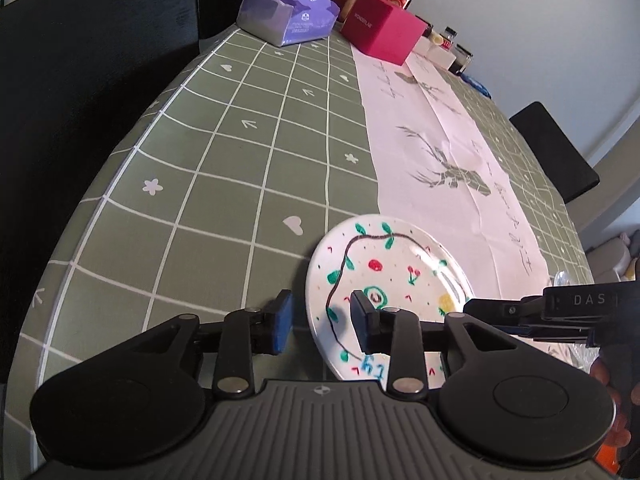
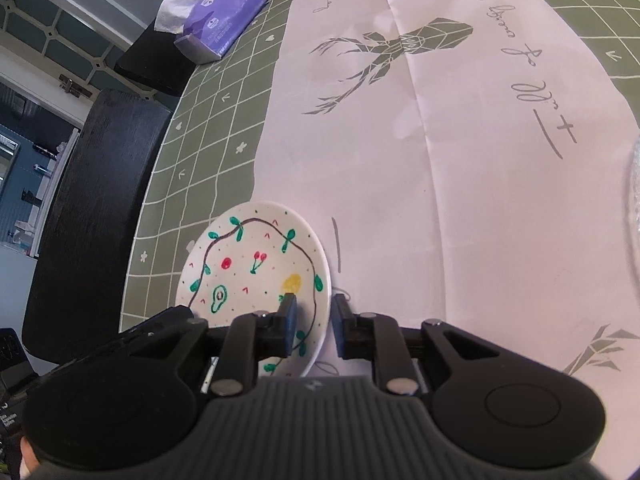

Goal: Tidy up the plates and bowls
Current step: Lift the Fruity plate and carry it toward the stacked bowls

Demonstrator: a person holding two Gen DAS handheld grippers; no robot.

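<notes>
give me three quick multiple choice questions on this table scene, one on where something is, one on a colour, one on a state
1. Where does the round white plate with hand-painted fruit lie?
A. partly on the green checked tablecloth, partly on the white paper runner with a deer print
B. on top of the tissue pack
C. on a chair

2. What colour is the soft tissue pack?
A. yellow
B. purple
C. black

3. How is the right claw set at the plate?
A. far away from it
B. open, fingers either side of the rim
C. lifting it high

Answers: 1 A, it overlaps both surfaces; 2 B, the wrapper is purple; 3 B, gaps show beside the rim.
</notes>
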